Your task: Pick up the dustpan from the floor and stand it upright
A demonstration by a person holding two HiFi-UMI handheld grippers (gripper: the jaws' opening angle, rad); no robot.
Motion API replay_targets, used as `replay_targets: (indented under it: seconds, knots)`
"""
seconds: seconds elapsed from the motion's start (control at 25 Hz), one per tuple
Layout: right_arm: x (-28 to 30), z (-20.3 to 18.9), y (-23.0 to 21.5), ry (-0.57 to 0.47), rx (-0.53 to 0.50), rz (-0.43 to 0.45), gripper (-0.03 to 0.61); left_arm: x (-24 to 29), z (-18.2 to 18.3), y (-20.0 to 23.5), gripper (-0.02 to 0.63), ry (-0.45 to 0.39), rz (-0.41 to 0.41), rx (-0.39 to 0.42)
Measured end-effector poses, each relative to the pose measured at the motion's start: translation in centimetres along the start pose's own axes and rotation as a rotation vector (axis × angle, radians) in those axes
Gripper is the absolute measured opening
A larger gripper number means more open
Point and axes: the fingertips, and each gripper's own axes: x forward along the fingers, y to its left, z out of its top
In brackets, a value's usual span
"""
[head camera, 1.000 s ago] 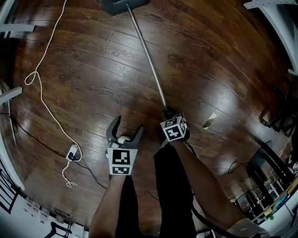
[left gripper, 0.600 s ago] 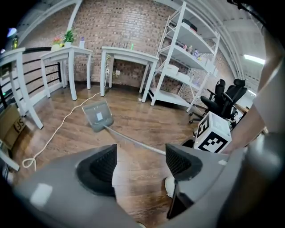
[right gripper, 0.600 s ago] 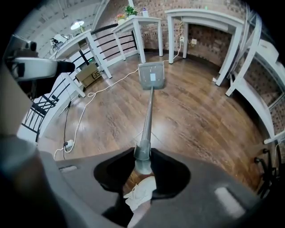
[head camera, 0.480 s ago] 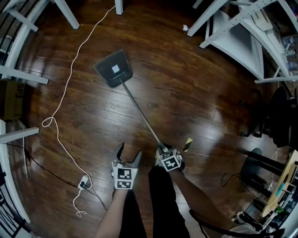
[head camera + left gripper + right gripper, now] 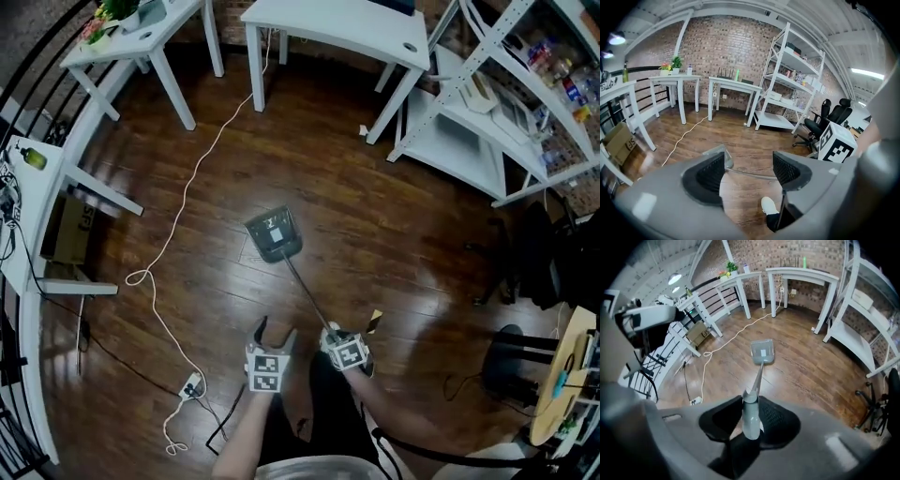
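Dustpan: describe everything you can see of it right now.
The dustpan has a dark grey, plastic-looking pan with a pale square label, joined to a long metal-looking handle. The pan appears to sit on the wooden floor; the handle slants up toward the person, its pale grip end clamped by the fingers of the right gripper.

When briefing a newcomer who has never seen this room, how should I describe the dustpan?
From the wide white desk at the far wall, come across the dark wood floor towards the person. The dustpan is mid-floor, right of the white cable: the only flat grey pan, on a long thin rod held in the right tool.
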Motion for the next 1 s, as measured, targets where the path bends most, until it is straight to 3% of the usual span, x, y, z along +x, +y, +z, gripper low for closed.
replay_targets:
  seconds: [0.2,0.44,0.68,0.84,1.0]
  knots:
    - [-4.8,2.9,5.8,-0.117,0.018,0.038,0.094,-4.5,1.3,-0.3,0.344,-0.052,0.01,-0.041]
    - [-8.1,6.8,7.6,-0.22,0.07,0.042,0.094,-8.3,2.4,0.8,0.348,-0.094,0.038,-0.082]
    - [-12.1,11.5,7.8,-0.337,-0.033,-0.021,0.06,-12.8,5.2,2.2,0.348,-0.164,0.057,-0.085]
    - [-15.0,11.8,9.0,-0.412,-0.037,-0.051,0.06,-15.4,5.3,3.5,0.348,-0.218,0.069,-0.08]
    - [-17.8,9.4,12.1,-0.5,-0.033,-0.034,0.06,-18.6,5.0,3.2,0.348,-0.241,0.033,-0.087]
